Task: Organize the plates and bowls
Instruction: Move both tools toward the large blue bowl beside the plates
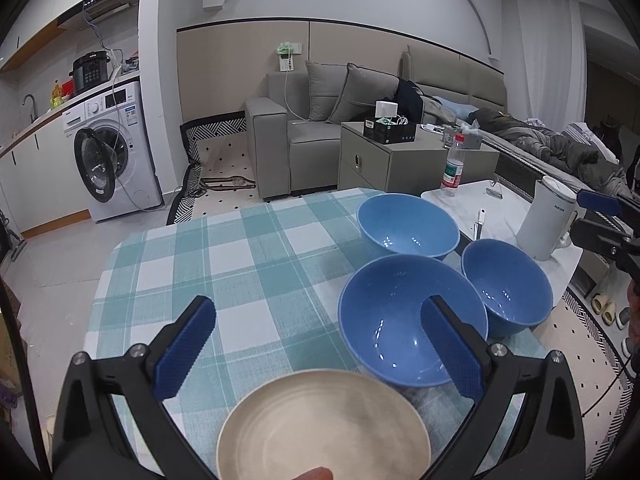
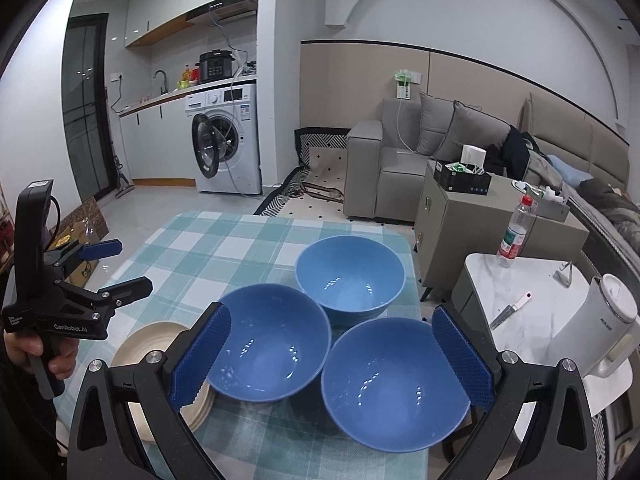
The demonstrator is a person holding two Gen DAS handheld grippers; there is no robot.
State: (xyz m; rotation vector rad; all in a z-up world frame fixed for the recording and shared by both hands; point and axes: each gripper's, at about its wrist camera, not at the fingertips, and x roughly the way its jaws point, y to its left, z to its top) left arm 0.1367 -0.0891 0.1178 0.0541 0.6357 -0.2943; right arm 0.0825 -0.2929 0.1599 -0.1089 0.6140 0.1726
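Observation:
Three blue bowls stand close together on the checked tablecloth [image 1: 240, 264]: a far one [image 1: 408, 226] [image 2: 350, 274], a middle one [image 1: 400, 324] [image 2: 268, 344] and a right one [image 1: 506, 286] [image 2: 396, 384]. A cream plate [image 1: 324, 428] [image 2: 160, 340] lies at the near left. My left gripper [image 1: 320, 340] is open and empty, hovering above the plate and beside the middle bowl; it also shows in the right wrist view [image 2: 120, 268]. My right gripper [image 2: 332, 356] is open and empty above the middle and right bowls; it also shows in the left wrist view [image 1: 592, 216].
A white side table [image 2: 532, 320] at the right holds a white kettle [image 2: 604, 324], a water bottle [image 2: 516, 232] and a knife [image 2: 510, 312]. A grey cabinet [image 2: 480, 224], a sofa [image 2: 392, 160] and a washing machine [image 2: 228, 140] stand beyond.

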